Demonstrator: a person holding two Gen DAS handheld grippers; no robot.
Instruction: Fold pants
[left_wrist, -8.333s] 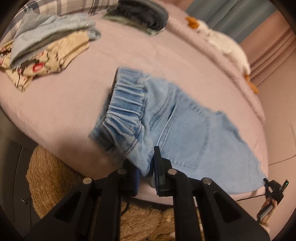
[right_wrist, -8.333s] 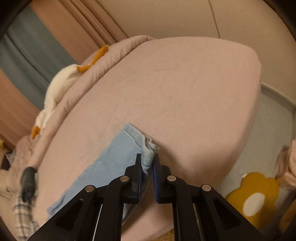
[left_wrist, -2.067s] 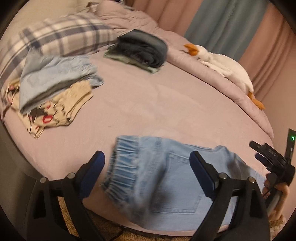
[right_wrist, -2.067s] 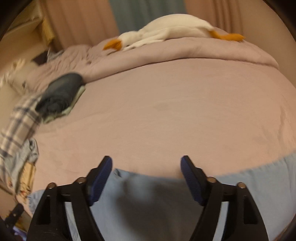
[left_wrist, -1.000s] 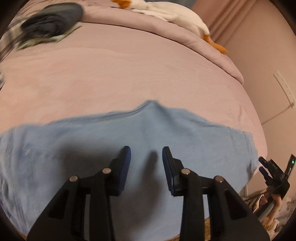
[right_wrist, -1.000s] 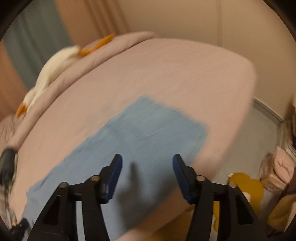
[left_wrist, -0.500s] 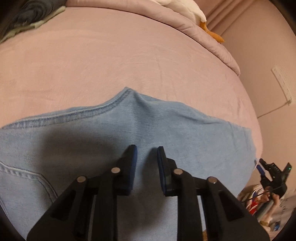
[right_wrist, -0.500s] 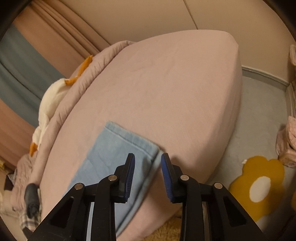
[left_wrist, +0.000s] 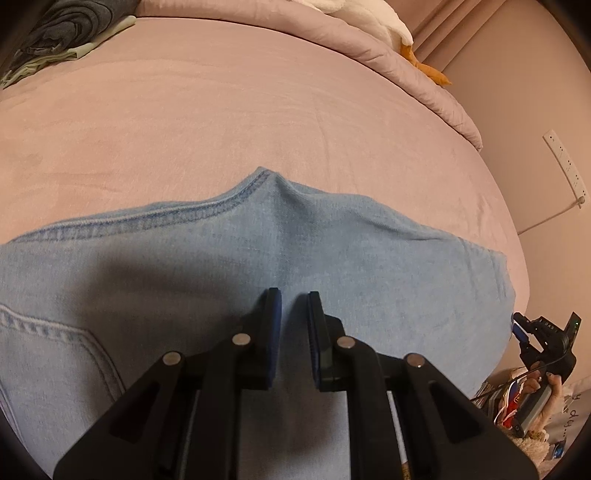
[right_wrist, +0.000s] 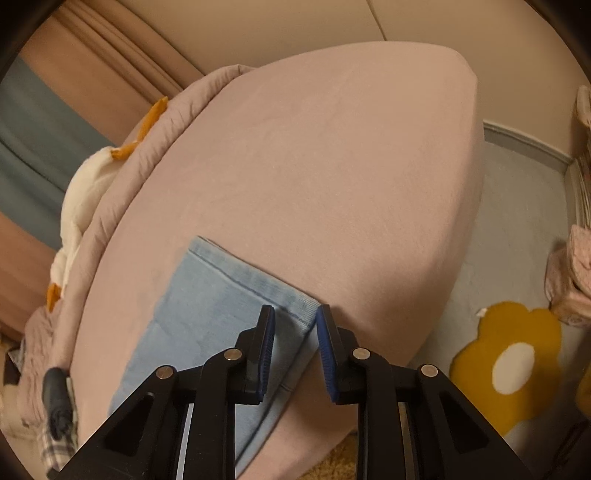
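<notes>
Light blue denim pants (left_wrist: 229, 266) lie flat along the near edge of a pink bed (left_wrist: 221, 110), folded lengthwise, crotch point toward the bed's middle and a back pocket at the left. My left gripper (left_wrist: 294, 301) hovers over the pants' middle, jaws narrowly apart, holding nothing. In the right wrist view the leg-hem end of the pants (right_wrist: 221, 295) lies by the bed edge. My right gripper (right_wrist: 295, 317) has its jaws narrowly open astride the hem corner, not clamped. The right gripper also shows at the lower right of the left wrist view (left_wrist: 543, 332).
A dark folded clothes pile (left_wrist: 62, 29) lies at the far left of the bed. A white plush goose (right_wrist: 81, 199) rests on the rolled duvet (left_wrist: 369, 40) at the far side. A flower-shaped yellow rug (right_wrist: 513, 365) lies on the floor to the right.
Both grippers let go of the pants, opened wide, then narrowed their jaws. The left one dropped low over the pants' middle. The right one swung to the hem corner.
</notes>
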